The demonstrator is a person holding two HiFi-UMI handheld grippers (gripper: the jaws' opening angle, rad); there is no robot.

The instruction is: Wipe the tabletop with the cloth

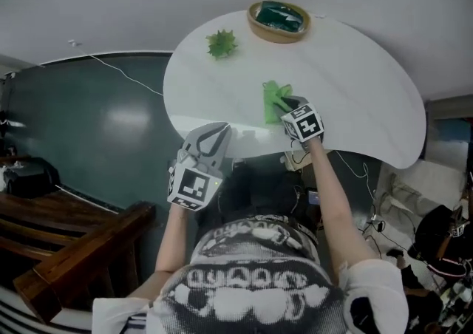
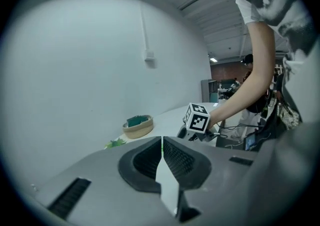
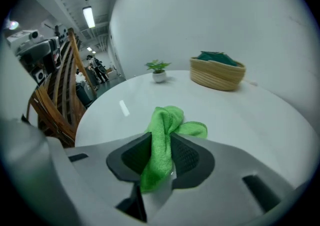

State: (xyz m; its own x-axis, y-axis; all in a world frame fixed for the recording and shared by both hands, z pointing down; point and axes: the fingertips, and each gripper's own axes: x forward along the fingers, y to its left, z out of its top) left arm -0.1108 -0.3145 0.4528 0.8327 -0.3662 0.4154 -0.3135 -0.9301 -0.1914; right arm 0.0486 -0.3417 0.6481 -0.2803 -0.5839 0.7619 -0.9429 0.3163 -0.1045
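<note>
Green cloth (image 3: 172, 120) soft, light, floppy: your right claw (image 3: 161, 150) pinches its bunched middle, best hold, loose end on white desk (image 1: 355, 89). Your left claw (image 2: 162, 145) closed, empty, near desk edge.

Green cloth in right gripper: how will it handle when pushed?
Probably floppy: the green cloth droops and folds in the right gripper. Likely light and plush, so it grips well. Pushed, it may bunch up on the smooth tabletop.
</note>
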